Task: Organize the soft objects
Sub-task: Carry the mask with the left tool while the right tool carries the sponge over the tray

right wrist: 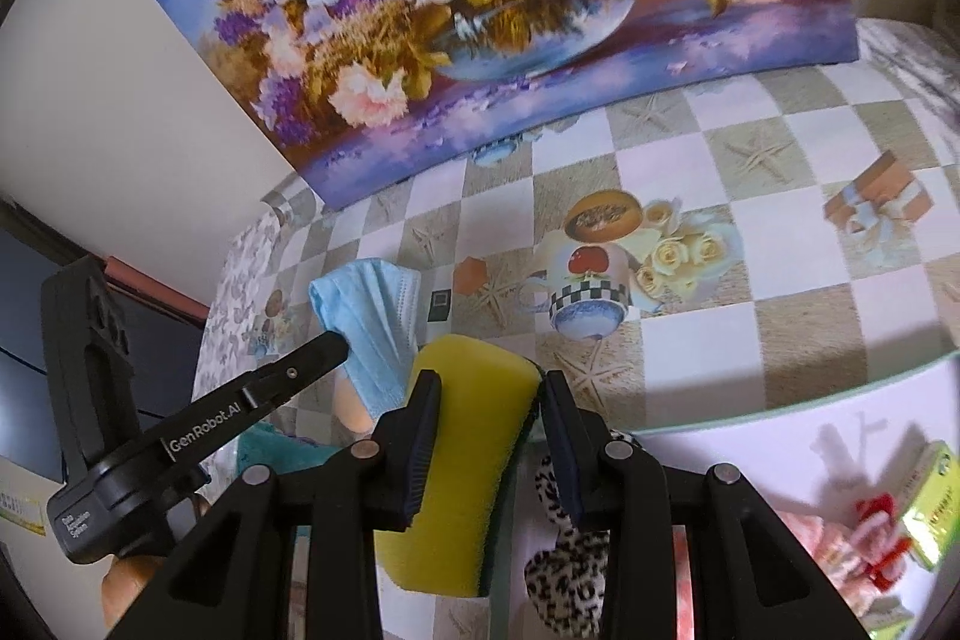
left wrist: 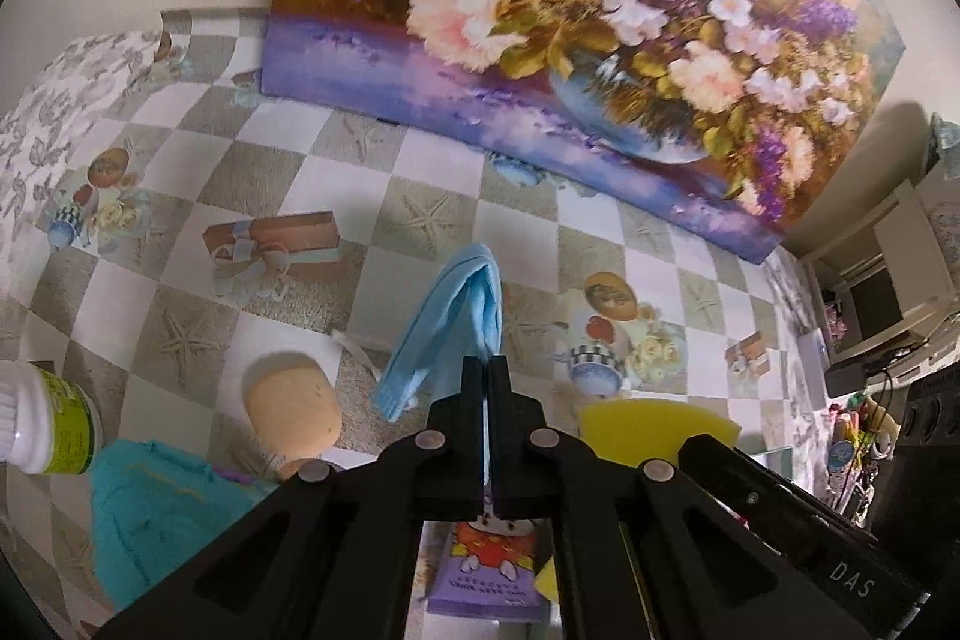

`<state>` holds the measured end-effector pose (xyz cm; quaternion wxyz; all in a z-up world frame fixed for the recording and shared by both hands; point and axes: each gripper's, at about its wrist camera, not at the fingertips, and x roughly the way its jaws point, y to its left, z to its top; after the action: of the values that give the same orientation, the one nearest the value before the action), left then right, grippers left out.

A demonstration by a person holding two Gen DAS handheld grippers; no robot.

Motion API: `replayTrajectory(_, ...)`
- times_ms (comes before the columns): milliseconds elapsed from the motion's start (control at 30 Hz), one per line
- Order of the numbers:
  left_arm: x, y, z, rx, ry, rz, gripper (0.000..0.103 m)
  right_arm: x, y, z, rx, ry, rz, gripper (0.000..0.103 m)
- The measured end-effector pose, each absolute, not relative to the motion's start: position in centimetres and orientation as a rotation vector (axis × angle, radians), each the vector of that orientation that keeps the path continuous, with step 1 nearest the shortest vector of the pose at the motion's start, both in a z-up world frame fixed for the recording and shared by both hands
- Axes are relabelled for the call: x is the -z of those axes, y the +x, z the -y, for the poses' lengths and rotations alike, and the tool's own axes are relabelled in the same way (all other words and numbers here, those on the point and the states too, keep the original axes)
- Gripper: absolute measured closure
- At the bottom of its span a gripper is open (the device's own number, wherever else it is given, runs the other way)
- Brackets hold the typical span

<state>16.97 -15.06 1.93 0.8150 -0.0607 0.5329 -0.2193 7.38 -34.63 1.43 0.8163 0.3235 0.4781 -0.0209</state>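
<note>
My left gripper (left wrist: 486,370) points steeply down, jaws pinched together on the blue face mask (left wrist: 447,322). My right gripper (right wrist: 489,394), at its three o'clock, clamps the yellow sponge (right wrist: 468,400).

Pale blue, yellow and checks

Pale-blue pleated face mask (left wrist: 447,322); yellow foam sponge (right wrist: 465,436) edged green; grey-and-white checked tablecloth (left wrist: 420,160); leopard-print fabric piece (right wrist: 570,574).

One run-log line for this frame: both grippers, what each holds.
left gripper: shut on blue face mask | right gripper: shut on yellow sponge

Left gripper (left wrist: 485,370) fingers (left wrist: 471,388) pinching blue face mask (left wrist: 447,322), yellow sponge (left wrist: 654,421) right, checkered tablecloth (left wrist: 420,160)
</note>
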Motion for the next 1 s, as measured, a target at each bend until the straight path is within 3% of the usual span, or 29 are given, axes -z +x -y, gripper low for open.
replayTrajectory(533,-10.4,10.7,15.4,0.548,-0.103,-0.979,0.102,-8.1,0.1,36.7,0.119,0.686,-0.894,0.067)
replayTrajectory(1000,-14.3,2.8,19.4,0.694,0.008,-0.883,0.102,-9.2,-8.4,40.9,0.284,0.758,-0.811,0.067)
